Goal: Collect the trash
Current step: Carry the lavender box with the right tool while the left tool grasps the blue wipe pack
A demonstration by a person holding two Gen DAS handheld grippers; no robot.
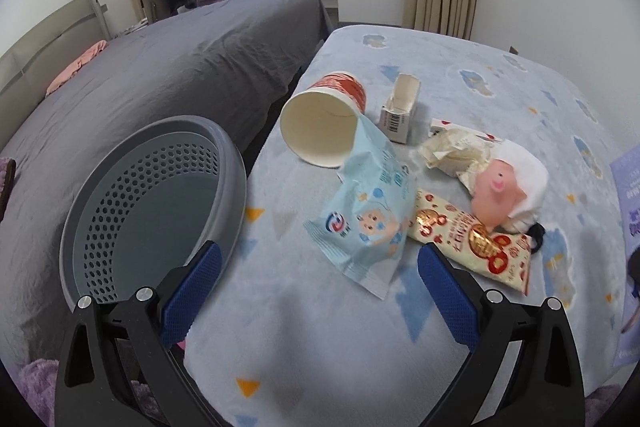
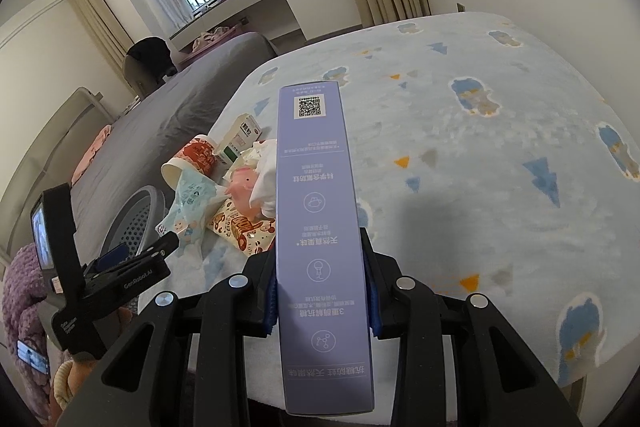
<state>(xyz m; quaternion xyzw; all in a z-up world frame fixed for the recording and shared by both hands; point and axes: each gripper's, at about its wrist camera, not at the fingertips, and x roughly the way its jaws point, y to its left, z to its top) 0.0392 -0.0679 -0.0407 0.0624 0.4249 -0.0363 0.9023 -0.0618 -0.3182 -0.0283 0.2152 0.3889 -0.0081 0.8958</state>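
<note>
The purple carton sat clamped lengthwise in the right tool, held above the worktop. The left tool hung spread and empty beside the grey basket. Carrying the carton level over the litter and letting go only above the basket would likely work best.
</note>
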